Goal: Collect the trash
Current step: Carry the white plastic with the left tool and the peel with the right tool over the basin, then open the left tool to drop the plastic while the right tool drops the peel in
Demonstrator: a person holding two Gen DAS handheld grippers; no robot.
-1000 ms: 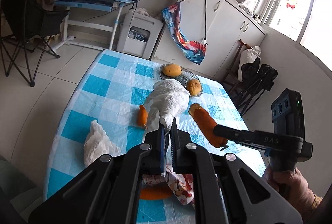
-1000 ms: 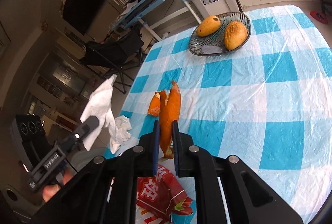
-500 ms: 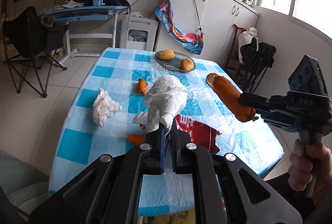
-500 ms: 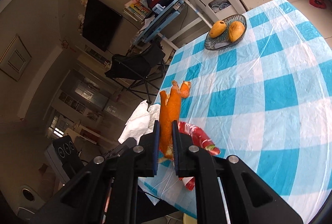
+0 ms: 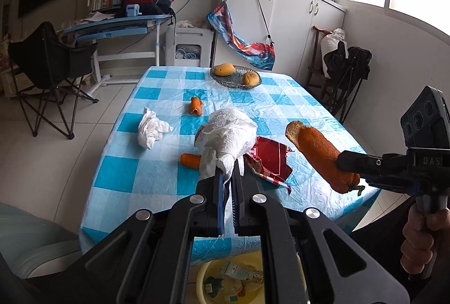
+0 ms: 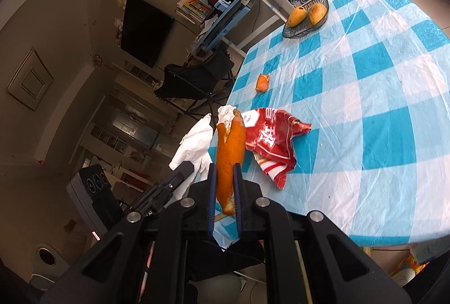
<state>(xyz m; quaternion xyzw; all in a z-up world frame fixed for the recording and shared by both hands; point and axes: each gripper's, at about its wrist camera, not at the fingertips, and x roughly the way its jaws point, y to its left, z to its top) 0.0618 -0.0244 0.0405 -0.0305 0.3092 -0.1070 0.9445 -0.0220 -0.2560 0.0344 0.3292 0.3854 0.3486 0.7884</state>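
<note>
My left gripper (image 5: 228,177) is shut on a crumpled white paper towel (image 5: 229,135), held up off the near end of the table; it also shows in the right wrist view (image 6: 194,146). My right gripper (image 6: 225,180) is shut on a long orange fruit peel (image 6: 229,152), seen too in the left wrist view (image 5: 317,154) at the table's near right corner. On the blue-checked tablecloth (image 5: 157,169) lie a red snack wrapper (image 5: 267,160), another crumpled tissue (image 5: 150,129) and two orange peel pieces (image 5: 195,105) (image 5: 189,160). A yellow bin (image 5: 227,281) with trash sits on the floor below my left gripper.
A glass dish (image 5: 230,80) with two mangoes stands at the table's far end. A black folding chair (image 5: 50,64) is left of the table, a desk (image 5: 112,28) and white cabinets (image 5: 281,22) behind. A dark chair (image 5: 346,73) stands at the right side.
Both grippers have pulled back and up from the table with the paper towel and the peel. The table's near edge and the yellow bin on the floor have come into view.
</note>
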